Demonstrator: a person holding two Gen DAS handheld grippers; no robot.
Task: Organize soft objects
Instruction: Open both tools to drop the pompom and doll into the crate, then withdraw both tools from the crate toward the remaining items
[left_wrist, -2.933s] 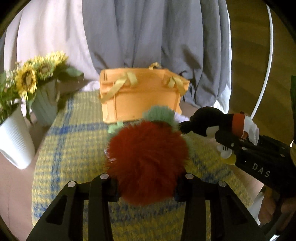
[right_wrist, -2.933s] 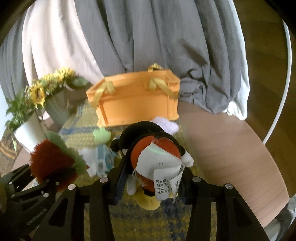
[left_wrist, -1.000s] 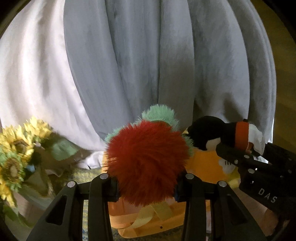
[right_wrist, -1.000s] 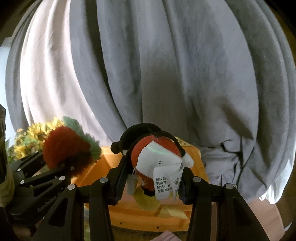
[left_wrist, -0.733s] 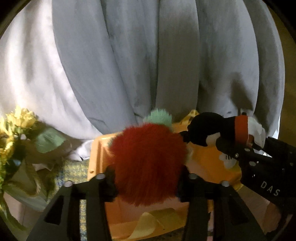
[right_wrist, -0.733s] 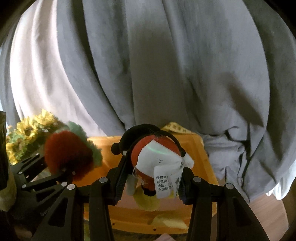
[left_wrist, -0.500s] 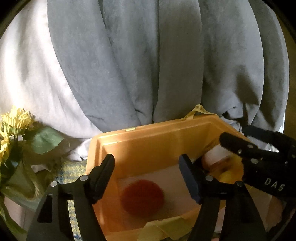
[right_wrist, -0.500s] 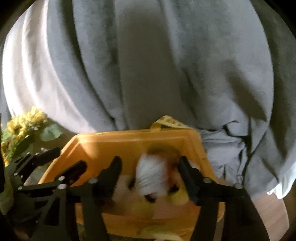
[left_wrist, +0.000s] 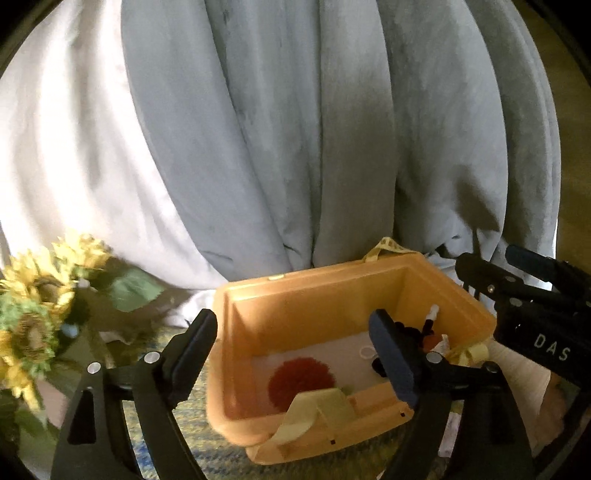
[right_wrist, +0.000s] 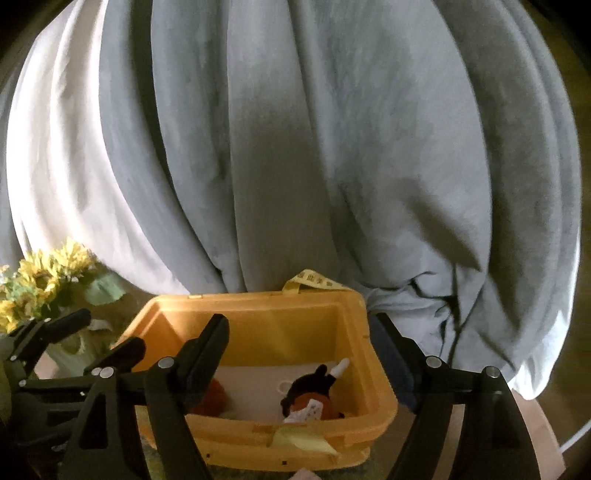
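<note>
Orange bin (left_wrist: 447, 291): sitting on the checked cloth (left_wrist: 192, 417) over the surface, in front of the grey curtain (left_wrist: 295, 129), open side up, with yellow ribbon handles (left_wrist: 317, 406) hanging over its near and far rims.

Red pompom (left_wrist: 301, 376): lying on the bin's white floor, toward its left side; round, so no long axis is showing, green tuft at its near right edge.

Black and orange plush (right_wrist: 308, 395): lying on its side on the bin's floor near the right wall, long axis running from the near rim toward the far right corner, white tip (right_wrist: 341, 365) pointing that way, label facing the near rim.

Left gripper (left_wrist: 291, 354): hanging above the bin's near rim, jaws having just been opening, standing wide apart with nothing between them.

Right gripper (right_wrist: 299, 350): hanging over the bin's right half, jaws likewise having just been opening, wide apart and gripping nothing.

Sunflowers (left_wrist: 33, 291): standing to the left of the bin.
</note>
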